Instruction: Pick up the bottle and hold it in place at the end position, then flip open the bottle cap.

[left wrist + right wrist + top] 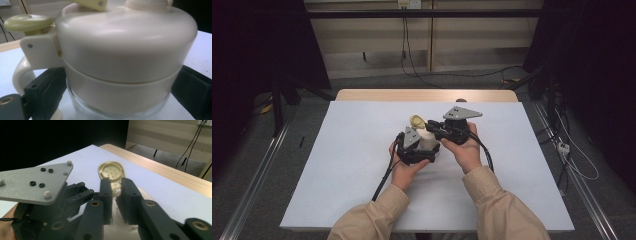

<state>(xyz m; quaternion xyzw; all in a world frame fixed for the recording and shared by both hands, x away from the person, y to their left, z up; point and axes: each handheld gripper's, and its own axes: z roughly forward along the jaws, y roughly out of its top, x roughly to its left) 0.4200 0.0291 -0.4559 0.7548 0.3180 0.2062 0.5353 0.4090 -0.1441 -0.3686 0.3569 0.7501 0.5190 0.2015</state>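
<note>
A cream pot with a glass lower body stands on the white table cover. My left gripper is shut on it: its pads press the sides below the cream collar. The pot's handle curves off at the left. A pale yellow lid flap stands tipped up over the pot top, underside showing. My right gripper hovers just behind this flap with a narrow gap between its jaws. I see a cream hinge part through the gap, with no pad pressing on it.
The white cover spreads over a wooden table whose far edge is bare. Cables run across the floor beyond it, and metal rails flank the table. The left gripper's grey plate sits close beside the right jaws.
</note>
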